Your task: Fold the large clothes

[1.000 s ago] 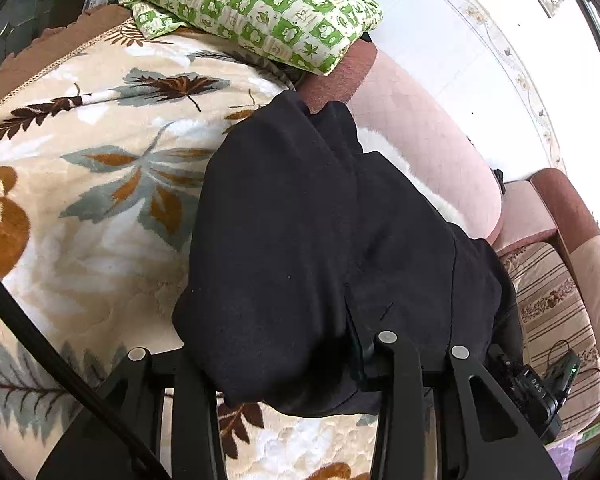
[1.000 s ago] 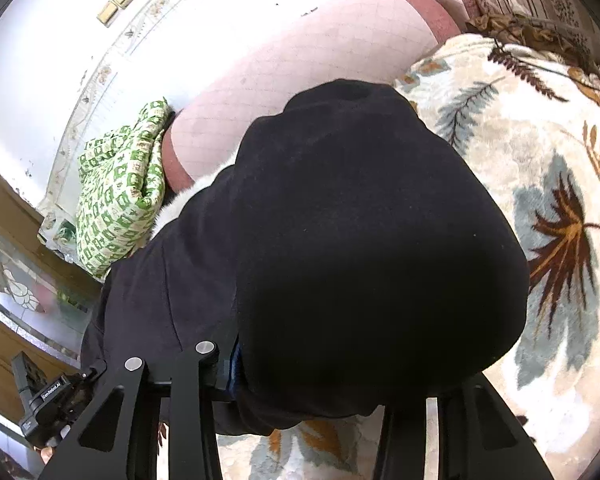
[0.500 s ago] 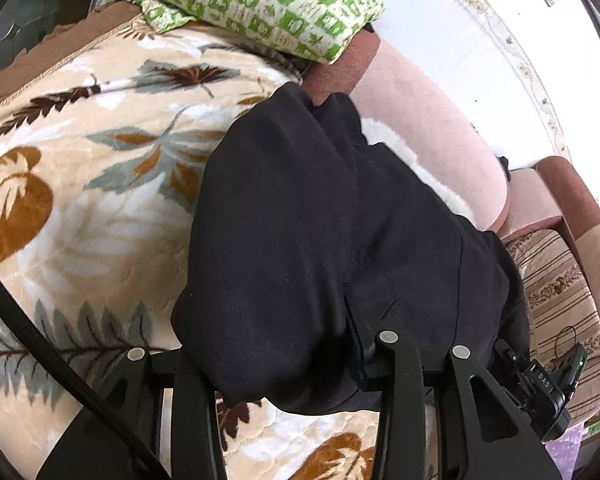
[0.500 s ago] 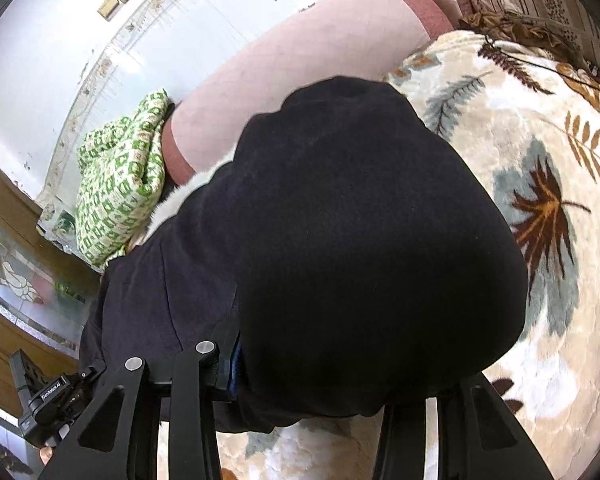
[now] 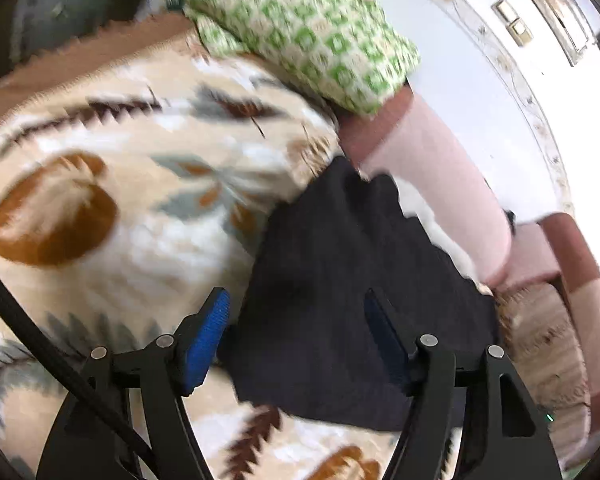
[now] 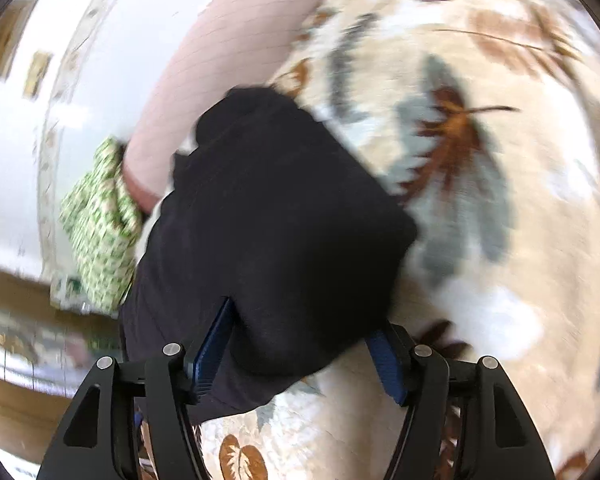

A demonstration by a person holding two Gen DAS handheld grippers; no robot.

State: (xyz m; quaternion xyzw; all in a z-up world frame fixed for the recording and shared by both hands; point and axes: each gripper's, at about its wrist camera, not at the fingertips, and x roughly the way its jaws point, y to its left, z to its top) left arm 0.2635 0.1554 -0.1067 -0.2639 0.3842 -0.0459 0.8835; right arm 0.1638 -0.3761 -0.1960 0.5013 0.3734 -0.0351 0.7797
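The black garment [image 5: 340, 280] lies folded on the leaf-patterned blanket [image 5: 120, 200], centre frame. Both the left gripper [image 5: 296, 316] and the right gripper [image 6: 304, 332] have just been opening, fingers released with cloth between them; the fold looks nearly complete.

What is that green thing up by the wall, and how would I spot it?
Start at the leaf-patterned blanket over the sofa, then follow the pink backrest to its far end. There lies a cushion, the only item checked in green and cream; the black garment nearby is plain.
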